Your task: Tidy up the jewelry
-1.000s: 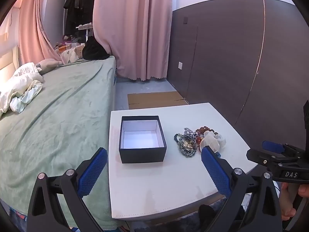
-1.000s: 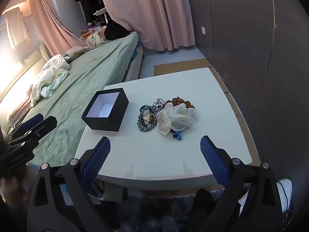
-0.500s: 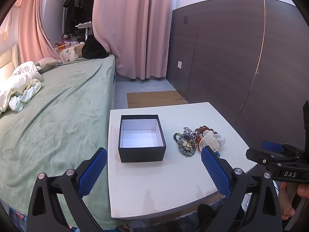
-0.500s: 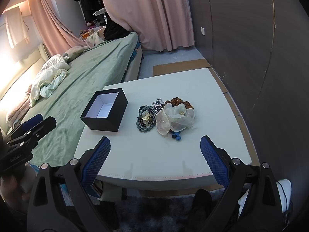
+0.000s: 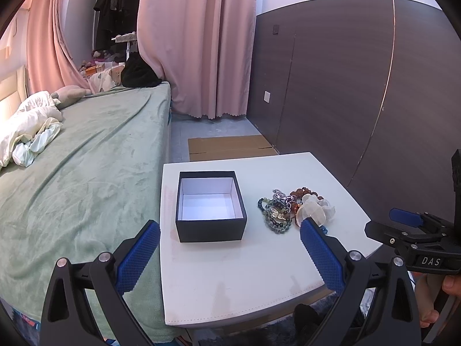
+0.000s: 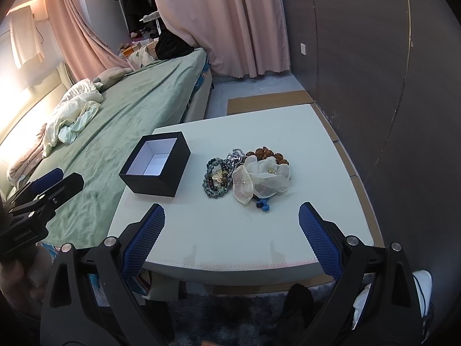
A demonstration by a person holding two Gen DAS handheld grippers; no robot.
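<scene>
Basically, the jewelry pile (image 6: 245, 171) was seen dead ahead of the wide, empty right tongs (image 6: 230, 238); left tongs (image 5: 229, 253), equally wide, were aimed at the black box (image 5: 210, 206) alongside on the desk (image 6: 288, 230).

Black frames, blue knurled fingers (image 5: 138, 256), silver screws

A home bedroom: a bed under a green plush blanket (image 5: 86, 173), floor-length pink curtains (image 5: 196, 43), dark clothes hanging on a rack (image 5: 112, 3), rumpled white bedding (image 6: 72, 109).
</scene>
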